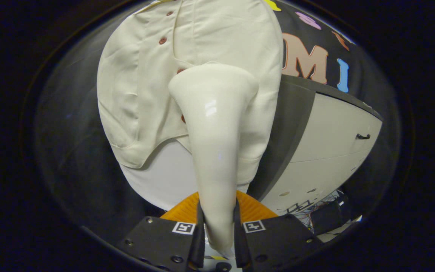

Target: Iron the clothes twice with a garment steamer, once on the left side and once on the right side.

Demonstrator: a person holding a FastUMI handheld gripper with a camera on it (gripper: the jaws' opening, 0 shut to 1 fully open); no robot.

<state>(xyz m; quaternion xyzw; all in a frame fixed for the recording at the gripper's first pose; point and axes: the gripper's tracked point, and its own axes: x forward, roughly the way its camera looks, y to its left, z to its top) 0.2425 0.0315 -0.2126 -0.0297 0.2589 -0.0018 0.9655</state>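
The gripper (218,230) has its fingers closed on the handle of the cream garment steamer (213,124), one finger pressing on each side. The steamer's wide head points forward, against a cream shirt (142,87) with dark red buttons (162,40). The shirt hangs over a white board (164,181). To the right, beyond it, stands a pale cabinet (334,136) with a dark edge and a small handle.

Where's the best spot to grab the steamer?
Probably where the gripper has it now: the narrow handle end of the steamer, one finger on each side, coming from behind. It widens toward the head at the shirt, so the slim part fits between the fingers.
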